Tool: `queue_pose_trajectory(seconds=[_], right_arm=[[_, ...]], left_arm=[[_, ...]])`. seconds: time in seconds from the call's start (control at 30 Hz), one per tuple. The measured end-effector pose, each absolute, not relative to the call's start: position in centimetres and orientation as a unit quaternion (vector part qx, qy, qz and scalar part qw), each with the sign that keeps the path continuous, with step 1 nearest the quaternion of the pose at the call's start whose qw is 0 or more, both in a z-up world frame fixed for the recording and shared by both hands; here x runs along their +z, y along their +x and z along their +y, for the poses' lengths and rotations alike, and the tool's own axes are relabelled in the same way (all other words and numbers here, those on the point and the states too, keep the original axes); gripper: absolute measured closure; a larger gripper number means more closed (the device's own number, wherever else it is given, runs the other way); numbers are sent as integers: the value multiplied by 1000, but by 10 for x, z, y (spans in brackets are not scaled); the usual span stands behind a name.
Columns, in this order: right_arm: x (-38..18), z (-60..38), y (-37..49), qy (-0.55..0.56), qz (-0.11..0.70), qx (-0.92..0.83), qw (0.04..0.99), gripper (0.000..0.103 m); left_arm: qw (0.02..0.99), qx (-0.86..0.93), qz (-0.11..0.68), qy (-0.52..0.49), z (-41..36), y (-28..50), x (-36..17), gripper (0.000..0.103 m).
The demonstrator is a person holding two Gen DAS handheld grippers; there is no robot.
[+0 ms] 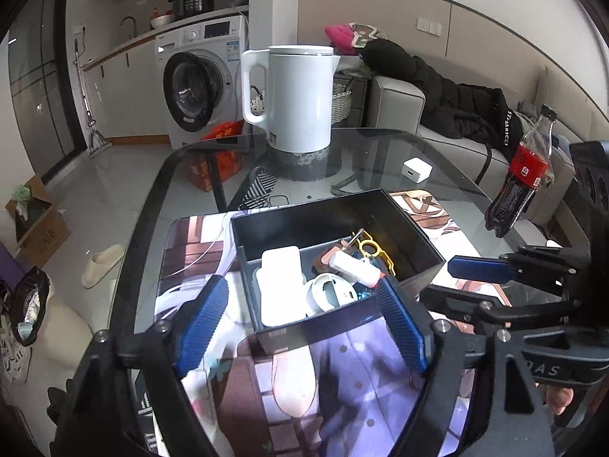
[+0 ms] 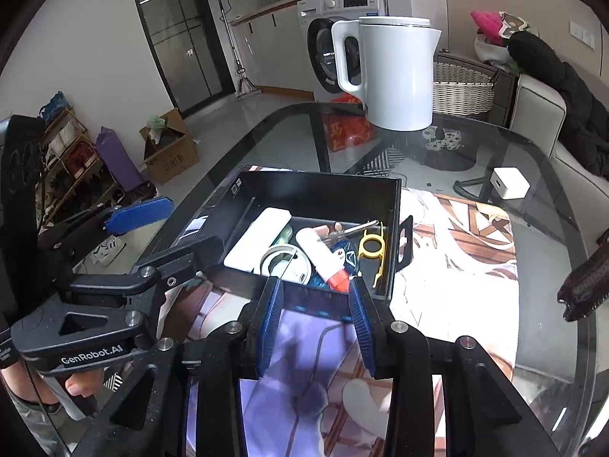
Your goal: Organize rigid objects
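Above the black box (image 1: 335, 228), left tongs (image 1: 304, 297) spread wide, right tongs (image 2: 316, 297) narrower, both empty.

Daylight is reflecting off the pale tiled floor (image 1: 125, 167), with a washing machine (image 1: 201, 76) standing against the wall and a grey sofa (image 1: 403, 103) sitting beside it

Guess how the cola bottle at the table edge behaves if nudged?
The cola bottle is tall, narrow and only partly full, so it likely tips easily. The round plastic body would probably roll on the smooth glass table. Probably light, and liquid may slosh.
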State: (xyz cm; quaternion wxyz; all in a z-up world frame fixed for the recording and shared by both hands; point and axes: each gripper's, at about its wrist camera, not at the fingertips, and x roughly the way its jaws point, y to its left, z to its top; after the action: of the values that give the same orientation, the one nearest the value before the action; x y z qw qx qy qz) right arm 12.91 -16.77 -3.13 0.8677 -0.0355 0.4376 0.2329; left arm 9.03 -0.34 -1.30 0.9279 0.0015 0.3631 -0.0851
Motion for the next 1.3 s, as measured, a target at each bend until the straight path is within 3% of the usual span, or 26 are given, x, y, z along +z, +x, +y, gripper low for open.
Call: queue_pose_trajectory(seconds=[0.2, 0.23, 0.3, 0.33, 0.37, 0.87, 1.3], right_arm=[[-36, -180, 101, -14, 431, 228, 873, 51], [-35, -183, 96, -12, 420, 223, 880, 47], [-29, -187, 83, -10, 389, 205, 898, 22], [-27, -189, 77, -11, 375, 196, 906, 20], [-27, -190, 71, -14, 364, 190, 912, 20], [-17, -191, 37, -20, 267, 170, 948, 17], [-4, -198, 27, -7, 241, 161, 957, 14]], left_arm=[[937, -61, 345, 0, -1, 63, -19, 21], [942, -53, 332, 4, -2, 57, -18, 21], [950, -40, 308, 11, -3, 46, -17, 11], [955, -35, 295, 16, -4, 40, -17, 7], [958, -32, 283, 19, -5, 35, -17, 3], [986, -4, 163, 30, 1, -5, 1, 0], [990, 1, 140, 8, -3, -15, 5, 0]])
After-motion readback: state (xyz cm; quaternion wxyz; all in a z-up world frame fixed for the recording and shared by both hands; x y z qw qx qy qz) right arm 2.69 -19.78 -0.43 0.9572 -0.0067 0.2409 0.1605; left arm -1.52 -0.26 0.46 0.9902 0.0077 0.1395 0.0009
